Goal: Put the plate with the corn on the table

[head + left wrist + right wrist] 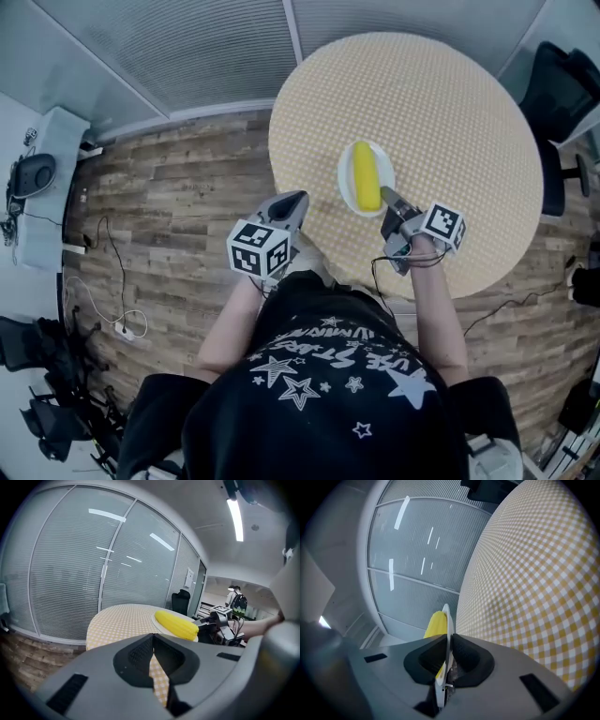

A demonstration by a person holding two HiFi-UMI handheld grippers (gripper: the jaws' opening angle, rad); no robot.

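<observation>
A white plate [345,184] carrying a yellow corn cob [366,175] is over the near part of the round, yellow-checked table [450,112]. My right gripper [386,195] is shut on the plate's near rim. In the right gripper view the plate [446,616] stands edge-on between the jaws, with the corn [435,623] on its left. Whether the plate rests on the cloth I cannot tell. My left gripper [292,202] hovers at the table's near left edge, shut and holding nothing. From the left gripper view I see the corn [176,623] and the right gripper [201,624].
A black office chair [562,84] stands behind the table at the right. A glass wall with blinds [216,47] runs along the back. Cables and a power strip [117,323] lie on the wooden floor at the left. A person [236,599] stands far off.
</observation>
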